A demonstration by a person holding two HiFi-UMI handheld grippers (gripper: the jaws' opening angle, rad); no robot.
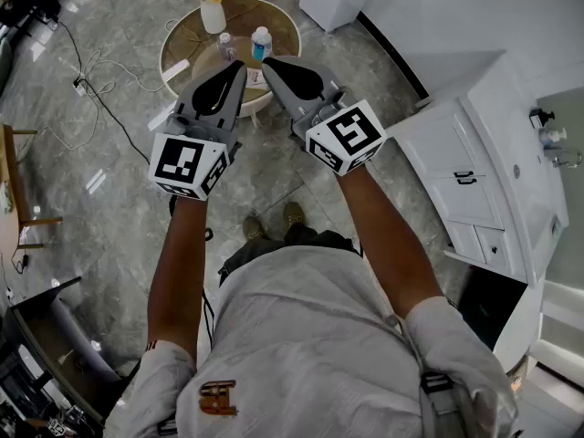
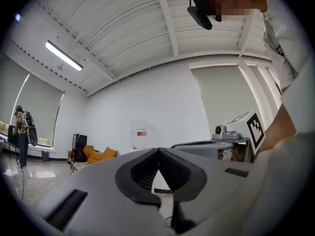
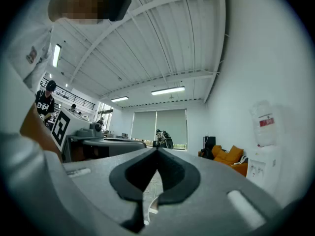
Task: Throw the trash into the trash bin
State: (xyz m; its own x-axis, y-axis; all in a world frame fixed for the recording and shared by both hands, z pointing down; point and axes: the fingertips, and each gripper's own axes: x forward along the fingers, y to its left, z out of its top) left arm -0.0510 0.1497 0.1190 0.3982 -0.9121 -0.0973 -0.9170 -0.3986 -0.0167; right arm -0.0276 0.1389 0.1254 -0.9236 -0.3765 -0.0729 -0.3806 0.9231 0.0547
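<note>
In the head view both grippers are held out level, side by side, over the grey tiled floor. They point at a low round table (image 1: 187,35) just ahead. My left gripper (image 1: 241,66) has its jaws closed tip to tip with nothing between them, as the left gripper view (image 2: 158,150) also shows. My right gripper (image 1: 267,61) is likewise shut and empty (image 3: 157,150). On the table stand a blue-capped bottle (image 1: 262,42), a smaller bottle (image 1: 225,46) and a white vase of flowers (image 1: 212,12). I cannot make out a trash bin in any view.
White cabinets (image 1: 465,172) line the right side. Cables (image 1: 100,99) trail over the floor at the left, near a wooden chair (image 1: 18,199). Dark furniture (image 1: 55,336) sits at the lower left. An orange sofa (image 3: 229,156) and a water dispenser (image 3: 263,146) stand by the far wall.
</note>
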